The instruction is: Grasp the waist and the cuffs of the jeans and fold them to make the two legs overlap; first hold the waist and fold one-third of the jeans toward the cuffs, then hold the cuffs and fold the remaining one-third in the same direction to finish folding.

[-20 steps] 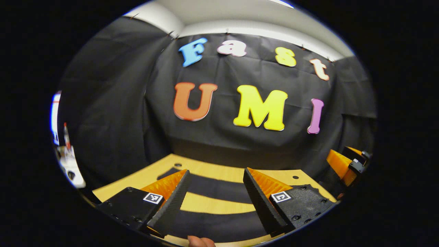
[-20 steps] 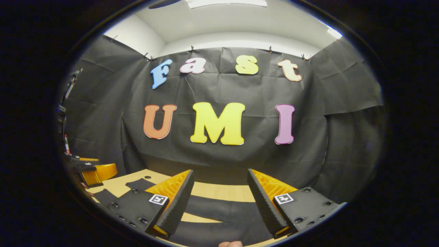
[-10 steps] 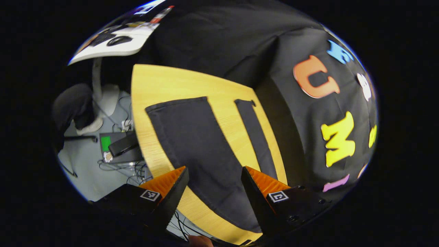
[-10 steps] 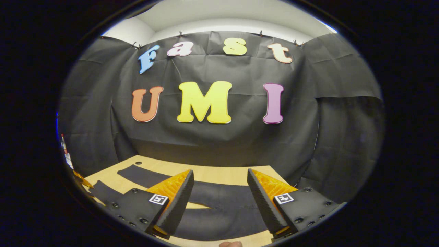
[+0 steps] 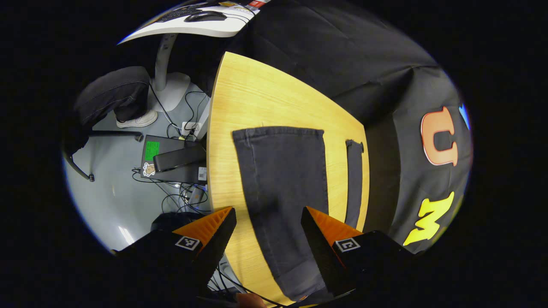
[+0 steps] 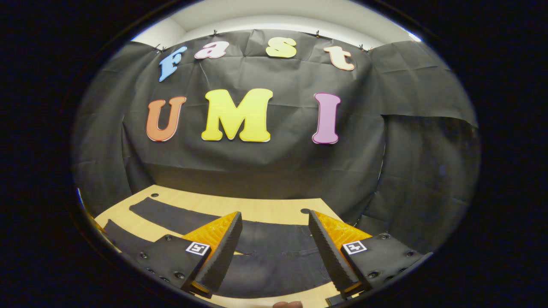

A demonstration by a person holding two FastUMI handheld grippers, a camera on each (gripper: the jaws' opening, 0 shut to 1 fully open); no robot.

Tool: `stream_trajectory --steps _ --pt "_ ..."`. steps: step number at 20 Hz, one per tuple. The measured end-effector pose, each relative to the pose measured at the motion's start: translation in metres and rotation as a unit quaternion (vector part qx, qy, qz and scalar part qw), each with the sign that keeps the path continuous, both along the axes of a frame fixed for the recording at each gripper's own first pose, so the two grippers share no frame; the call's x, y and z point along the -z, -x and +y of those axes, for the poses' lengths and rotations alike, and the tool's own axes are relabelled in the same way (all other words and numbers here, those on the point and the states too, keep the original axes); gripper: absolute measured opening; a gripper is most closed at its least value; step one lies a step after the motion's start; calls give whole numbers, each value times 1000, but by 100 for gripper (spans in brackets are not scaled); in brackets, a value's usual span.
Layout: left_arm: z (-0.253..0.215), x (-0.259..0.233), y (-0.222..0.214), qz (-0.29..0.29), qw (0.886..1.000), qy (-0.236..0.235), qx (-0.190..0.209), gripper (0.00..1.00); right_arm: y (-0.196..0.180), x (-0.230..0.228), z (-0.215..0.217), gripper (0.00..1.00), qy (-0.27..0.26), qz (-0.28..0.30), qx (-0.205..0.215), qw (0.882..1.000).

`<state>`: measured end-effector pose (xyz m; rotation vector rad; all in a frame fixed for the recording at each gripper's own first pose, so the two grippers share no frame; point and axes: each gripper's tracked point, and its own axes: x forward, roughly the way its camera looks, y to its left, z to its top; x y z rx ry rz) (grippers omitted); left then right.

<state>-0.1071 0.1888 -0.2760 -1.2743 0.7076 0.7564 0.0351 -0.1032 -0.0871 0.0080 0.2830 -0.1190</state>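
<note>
On the wooden table (image 5: 257, 90), dark jeans (image 5: 284, 184) are laid flat with both legs spread apart, cuffs seen toward the far edge in the left gripper view. Left gripper (image 5: 267, 233) is held above the nearer leg, fingers wide apart, nothing grasped. In the right gripper view, the right gripper (image 6: 274, 239) is held over the jeans (image 6: 274, 256) near the point where the legs join, fingers likewise wide apart and empty. Cables and a box (image 5: 169, 158) are noted on the floor beside the table.

left gripper (image 5: 267, 222), right gripper (image 6: 274, 226), jaws apart
</note>
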Motion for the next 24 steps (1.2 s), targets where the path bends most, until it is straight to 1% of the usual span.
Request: stream_trajectory --steps 1,2,3,4,5,6,7,8,9,10,11,12,13,14,15,16,17,19,21,22,23,24 --pt "5 2 -3 1 1000 -4 1 99 -1 3 -3 93 1 3 5 1000" --pt "9 4 -8 -1 1000 -5 2 99 -1 5 -6 96 1 7 10 1000" --pt "12 3 -13 -6 1000 -6 2 99 -1 7 -10 93 1 10 15 1000" --pt "15 5 -19 -11 1000 -7 3 99 -2 10 -13 93 2 13 21 1000" --pt "17 5 -25 -21 1000 -10 8 98 -2 12 -17 96 1 17 28 999" --pt "19 6 -31 -30 999 -13 11 99 -1 17 -20 93 -1 22 34 999" --pt "20 6 -38 -44 999 -15 15 98 -1 22 -23 97 -3 28 40 999" --pt "21 3 -45 -62 998 -14 18 99 0 27 -26 94 -7 35 47 998" --pt "20 1 -52 -82 996 -12 23 99 1 32 -29 96 -11 43 54 998" --pt "21 4 -55 -92 995 -9 26 98 1 39 -34 93 -18 51 64 997" --pt "21 6 -57 -107 994 3 26 84 2 45 -40 96 -27 57 74 995" --pt "20 10 -61 -120 992 14 21 97 1 51 -46 96 -35 66 86 993" --pt "21 13 -60 -124 992 24 14 89 1 59 -54 96 -43 75 98 991" --pt "24 17 -61 -126 992 30 6 84 -1 65 -61 96 -55 83 111 989" --pt "26 19 -59 -124 992 36 1 61 -3 75 -71 93 -70 98 124 985" --pt "26 26 -56 -112 993 40 -3 46 -3 85 -80 99 -93 114 138 979" --pt "28 29 -56 -111 993 42 -7 30 0 99 -90 97 -115 132 152 973" --pt "29 30 -56 -112 993 45 -4 10 3 121 -109 95 -164 163 181 956" --pt "28 30 -56 -108 993 45 3 4 13 149 -128 93 -211 204 207 933" --pt "28 31 -57 -108 993 47 3 4 22 165 -137 93 -232 232 226 917" --pt "28 31 -56 -109 993 51 1 3 33 180 -142 93 -258 256 249 898" --pt "28 30 -56 -109 992 55 -4 3 40 195 -144 98 -286 278 266 878"
